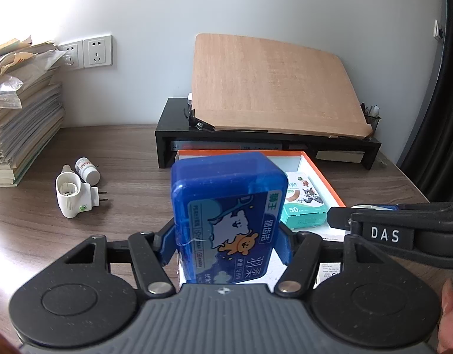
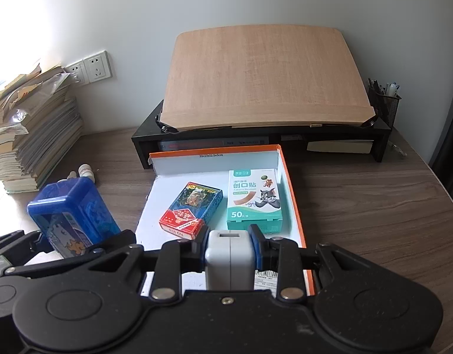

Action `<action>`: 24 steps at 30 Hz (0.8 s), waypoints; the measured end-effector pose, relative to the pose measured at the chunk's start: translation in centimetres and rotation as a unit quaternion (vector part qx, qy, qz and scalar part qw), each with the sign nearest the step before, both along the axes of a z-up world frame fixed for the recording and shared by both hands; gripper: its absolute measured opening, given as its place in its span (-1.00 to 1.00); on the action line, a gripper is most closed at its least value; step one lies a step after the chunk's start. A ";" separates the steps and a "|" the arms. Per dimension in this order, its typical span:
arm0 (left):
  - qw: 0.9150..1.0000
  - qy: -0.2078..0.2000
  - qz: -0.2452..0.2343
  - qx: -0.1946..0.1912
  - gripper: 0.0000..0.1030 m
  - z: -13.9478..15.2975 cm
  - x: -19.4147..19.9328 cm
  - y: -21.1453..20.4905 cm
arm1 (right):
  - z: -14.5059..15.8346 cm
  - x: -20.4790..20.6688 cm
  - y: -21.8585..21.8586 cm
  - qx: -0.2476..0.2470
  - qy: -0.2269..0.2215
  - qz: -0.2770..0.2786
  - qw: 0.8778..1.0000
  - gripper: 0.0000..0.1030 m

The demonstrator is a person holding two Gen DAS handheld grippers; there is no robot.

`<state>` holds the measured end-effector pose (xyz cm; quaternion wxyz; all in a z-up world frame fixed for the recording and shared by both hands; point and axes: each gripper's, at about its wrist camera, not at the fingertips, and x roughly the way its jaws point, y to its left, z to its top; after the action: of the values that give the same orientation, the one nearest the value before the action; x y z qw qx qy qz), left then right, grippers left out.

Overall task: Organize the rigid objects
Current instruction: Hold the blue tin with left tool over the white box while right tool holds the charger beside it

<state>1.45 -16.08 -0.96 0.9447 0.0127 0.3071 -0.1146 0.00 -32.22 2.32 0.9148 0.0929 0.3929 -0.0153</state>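
Note:
My left gripper (image 1: 226, 244) is shut on a blue plastic floss box (image 1: 229, 206), held upright above the near left edge of the orange-rimmed cardboard tray (image 1: 326, 177). The same blue floss box (image 2: 73, 215) shows at the left of the right wrist view. My right gripper (image 2: 230, 242) is shut on a grey-white power adapter (image 2: 229, 259), held over the near part of the tray (image 2: 294, 200). Inside the tray lie a pack of playing cards (image 2: 191, 209) and a teal bandage box (image 2: 254, 197), also visible as the bandage box (image 1: 304, 203) in the left wrist view.
A white plug-in device (image 1: 74, 194) and a small white bottle (image 1: 87, 171) lie on the wooden desk at left. A paper stack (image 1: 22, 112) stands far left. Behind the tray, a black shelf (image 2: 382, 144) carries a slanted wooden board (image 2: 261, 79) and a mesh pen holder (image 2: 384, 103).

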 end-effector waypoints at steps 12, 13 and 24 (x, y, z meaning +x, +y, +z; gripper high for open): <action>1.000 0.007 -0.005 0.003 0.26 -0.5 1.0 -0.3 | -0.9 1.0 -0.5 0.003 0.011 -0.006 1.000 -0.32; 1.000 0.009 -0.006 0.004 0.26 -0.6 1.1 -0.3 | -0.9 1.1 -0.6 0.004 0.011 -0.007 1.000 -0.32; 1.000 0.015 -0.008 0.008 0.26 -0.9 2.0 -0.6 | -1.4 1.7 -0.7 0.008 0.016 -0.008 1.000 -0.32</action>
<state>3.42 -16.68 -1.82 0.9388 0.0206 0.3221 -0.1199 1.69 -32.93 0.94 0.9072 0.1034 0.4072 -0.0207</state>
